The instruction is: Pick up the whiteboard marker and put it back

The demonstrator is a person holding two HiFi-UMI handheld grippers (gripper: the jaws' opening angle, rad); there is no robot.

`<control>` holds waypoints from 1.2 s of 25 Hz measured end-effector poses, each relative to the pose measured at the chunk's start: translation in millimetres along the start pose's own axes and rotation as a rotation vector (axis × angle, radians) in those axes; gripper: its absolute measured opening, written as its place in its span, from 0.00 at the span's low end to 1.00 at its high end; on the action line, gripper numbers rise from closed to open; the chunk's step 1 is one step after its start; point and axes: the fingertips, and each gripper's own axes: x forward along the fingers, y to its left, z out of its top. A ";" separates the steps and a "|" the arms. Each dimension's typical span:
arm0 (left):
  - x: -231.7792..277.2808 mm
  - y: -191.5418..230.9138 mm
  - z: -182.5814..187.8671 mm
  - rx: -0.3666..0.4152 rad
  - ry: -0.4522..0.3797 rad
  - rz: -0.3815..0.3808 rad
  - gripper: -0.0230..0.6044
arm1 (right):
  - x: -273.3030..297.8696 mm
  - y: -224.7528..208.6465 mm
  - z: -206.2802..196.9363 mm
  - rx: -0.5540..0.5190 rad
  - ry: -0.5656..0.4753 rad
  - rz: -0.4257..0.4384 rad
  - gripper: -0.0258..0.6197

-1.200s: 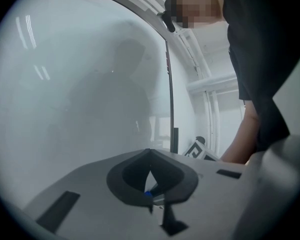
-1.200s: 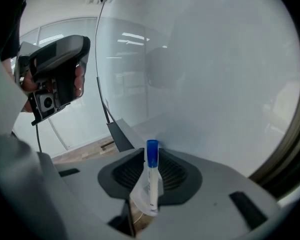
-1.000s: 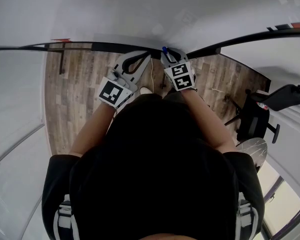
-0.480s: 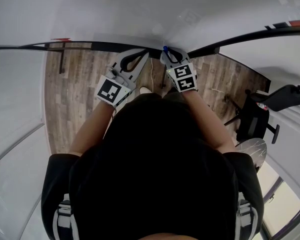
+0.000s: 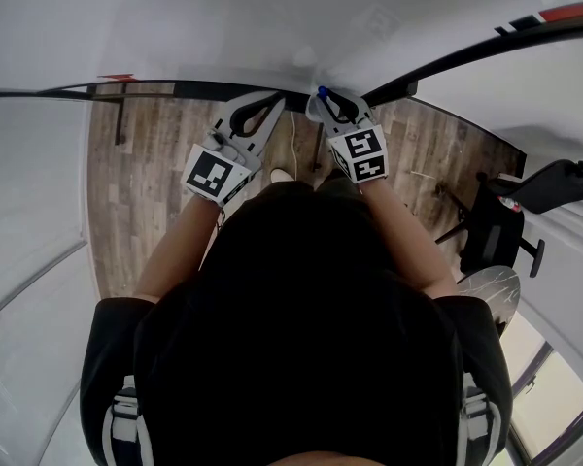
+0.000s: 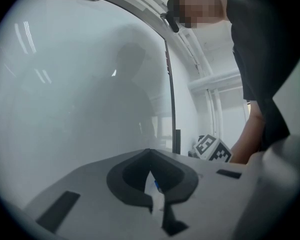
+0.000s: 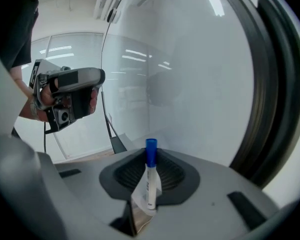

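Whiteboard marker [image 7: 150, 180]: white barrel, blue cap on top. It stands upright between the jaws of the right gripper [image 5: 326, 107], in the air just in front of the whiteboard [image 5: 272, 27]. In the head view only the blue cap [image 5: 321, 94] shows, above the jaw tips.
Right gripper, grip: both pads press on the lower barrel, so the marker is held. The jaws have just been closing, with the marker between them. The cap and upper barrel stand clear above the pads.
Right gripper, pose: tilted nose-down toward the board. Its tag cube [image 5: 358, 155] faces up at the head camera.
Left gripper [image 5: 272, 105]: the jaw tips meet at a point and nothing is gripped between them. A thin slit below the tips shows only white background and a speck of blue. It is held level, nose near the board, just beside the right gripper and not touching it.
Left gripper, from the right gripper view: grey body held in a hand [image 7: 92, 100], off to the left in front of the board.
Whiteboard: glossy white surface that fills most of both gripper views and carries reflections of ceiling lights.
Frame [image 5: 175, 89]: dark strip along the board's lower edge, running behind both grippers in the head view.
Floor [image 5: 146, 183]: wood-look planks below the board.
Chair [image 5: 505, 223]: dark office chair, well apart to the right.
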 end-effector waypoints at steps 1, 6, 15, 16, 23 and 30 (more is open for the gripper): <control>0.0 -0.7 1.0 -0.001 -0.001 0.004 0.04 | -3.0 0.6 2.8 0.003 -0.008 0.004 0.14; -3.9 -3.6 2.3 -0.001 0.014 0.025 0.04 | -18.9 3.8 20.9 0.013 -0.061 0.019 0.14; -11.7 -16.2 11.3 0.004 -0.004 0.035 0.04 | -49.1 9.2 56.2 0.033 -0.146 0.054 0.14; -12.1 -16.9 12.9 0.002 -0.006 0.036 0.04 | -52.4 10.1 61.2 0.031 -0.157 0.059 0.14; -12.3 -19.2 23.7 -0.009 -0.013 0.033 0.04 | -72.4 13.4 95.8 0.036 -0.233 0.094 0.14; -9.5 -27.0 42.7 0.003 0.003 0.013 0.04 | -99.5 19.8 127.0 0.000 -0.295 0.119 0.14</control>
